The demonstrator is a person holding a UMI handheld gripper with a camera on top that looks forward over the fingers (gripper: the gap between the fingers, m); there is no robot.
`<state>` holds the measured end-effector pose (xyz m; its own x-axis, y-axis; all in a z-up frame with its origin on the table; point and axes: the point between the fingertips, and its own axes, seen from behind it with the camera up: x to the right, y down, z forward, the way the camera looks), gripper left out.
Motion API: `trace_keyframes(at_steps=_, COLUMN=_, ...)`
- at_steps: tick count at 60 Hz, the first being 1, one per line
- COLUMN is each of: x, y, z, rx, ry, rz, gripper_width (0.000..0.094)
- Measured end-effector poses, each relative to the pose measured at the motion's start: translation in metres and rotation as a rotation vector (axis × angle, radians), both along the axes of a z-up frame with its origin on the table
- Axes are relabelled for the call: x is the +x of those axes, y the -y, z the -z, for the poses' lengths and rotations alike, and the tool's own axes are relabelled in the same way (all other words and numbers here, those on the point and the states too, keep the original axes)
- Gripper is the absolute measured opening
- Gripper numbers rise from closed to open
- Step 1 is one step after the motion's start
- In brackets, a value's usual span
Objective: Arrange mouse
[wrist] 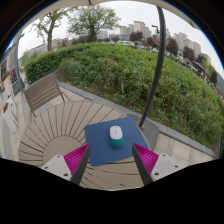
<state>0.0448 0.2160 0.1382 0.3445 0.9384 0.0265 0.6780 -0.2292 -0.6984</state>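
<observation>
Outdoor slatted wooden table [62, 122] beside a grassy slope, with a mouse on a blue pad.

The round table of pale curved slats stood on a paved terrace, with a wooden chair [40, 93] at its far side, a dark pole [160, 70] rising past it, and beyond them a grass bank [130, 70], trees and apartment blocks under a pale sky. A blue mouse pad [108, 145] lay on the slats, and a small mouse [116, 136], white on top and teal below, sat on it just ahead of the gripper [110, 159]. The tongs were released, the two fingers spread wide with their magenta pads [75, 157] either side of the pad's near edge, holding nothing and apart from the mouse.
</observation>
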Motion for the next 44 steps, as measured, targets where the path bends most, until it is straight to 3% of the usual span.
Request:
trace_keyframes(at_steps=8, x=0.082, y=0.057, z=-0.056, rx=-0.029, ry=-0.003, rz=-0.014, gripper_width=0.0850)
trace_keyframes(at_steps=21, x=0.165, y=0.118, z=-0.088, rx=-0.059, ry=-0.008, rz=-0.012, gripper_width=0.0853)
trace_keyframes(at_steps=44, x=0.176, y=0.131, z=-0.093, rx=-0.003, ry=-0.024, rz=-0.044, gripper_width=0.0851)
